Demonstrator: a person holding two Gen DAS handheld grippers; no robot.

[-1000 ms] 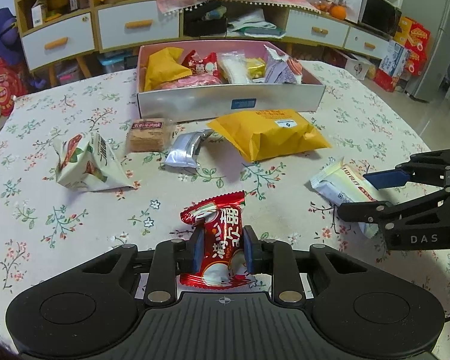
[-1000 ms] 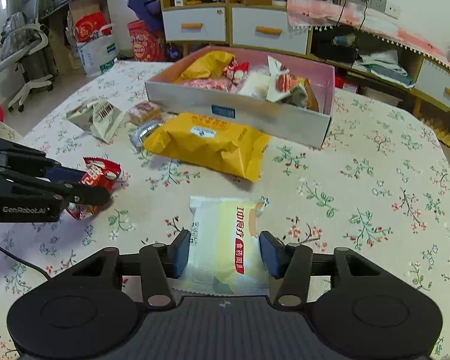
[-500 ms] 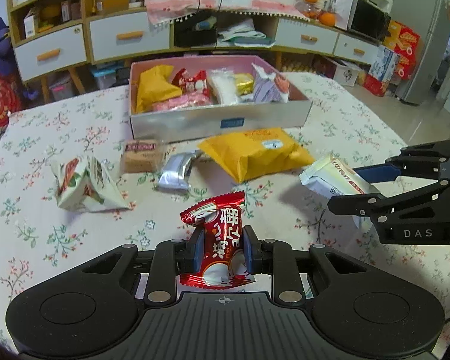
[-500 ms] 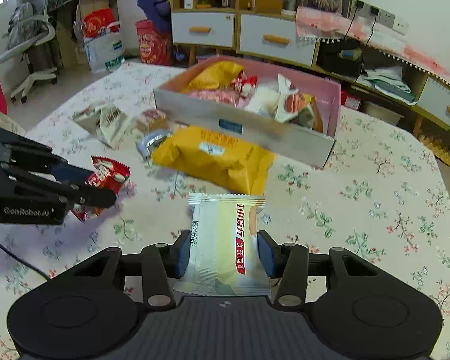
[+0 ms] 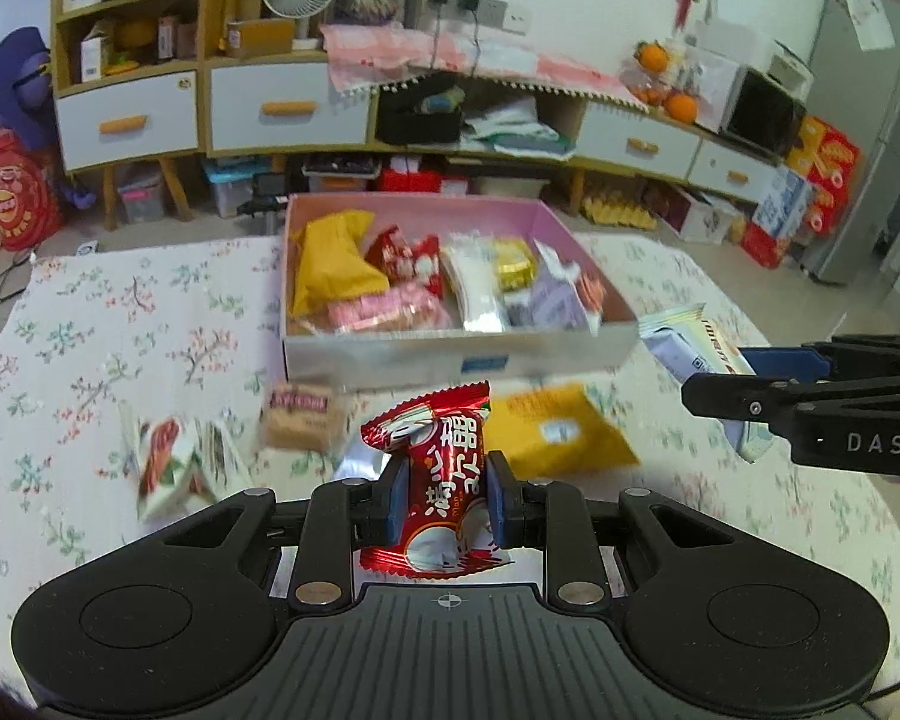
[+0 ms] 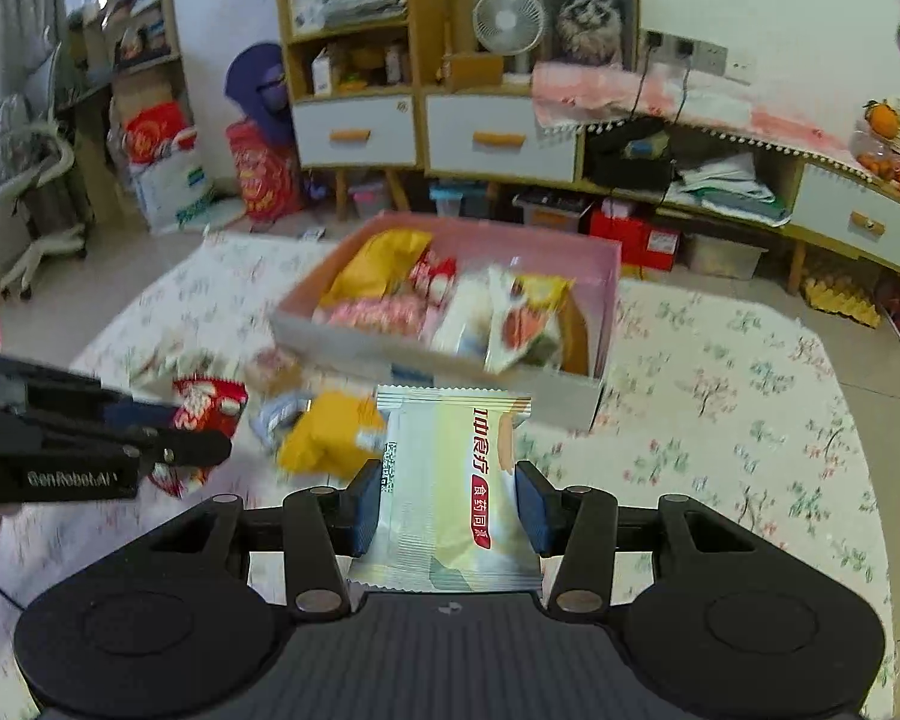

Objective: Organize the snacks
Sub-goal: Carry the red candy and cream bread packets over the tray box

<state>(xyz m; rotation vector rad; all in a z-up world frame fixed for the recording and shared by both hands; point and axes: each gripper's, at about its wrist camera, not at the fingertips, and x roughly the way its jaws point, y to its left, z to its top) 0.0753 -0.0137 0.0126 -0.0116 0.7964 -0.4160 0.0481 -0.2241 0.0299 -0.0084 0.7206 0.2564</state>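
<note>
Sorting is judged partly done: several snacks are already packed in the pink box (image 5: 450, 354), which lies ahead of both grippers. A red candy packet (image 5: 444, 480) is clamped upright in the left gripper (image 5: 444, 501), and a pale bread packet (image 6: 450, 480) is pinched by the right gripper (image 6: 450, 501), whose jaws have just been closing on it. Both are held clear of the tablecloth (image 5: 90, 330). Below and ahead, a yellow pouch (image 5: 561, 432), a brown biscuit pack (image 5: 300, 417), a silver packet (image 5: 360, 459) and a white-green bag (image 5: 174, 462) remain to be boxed.
</note>
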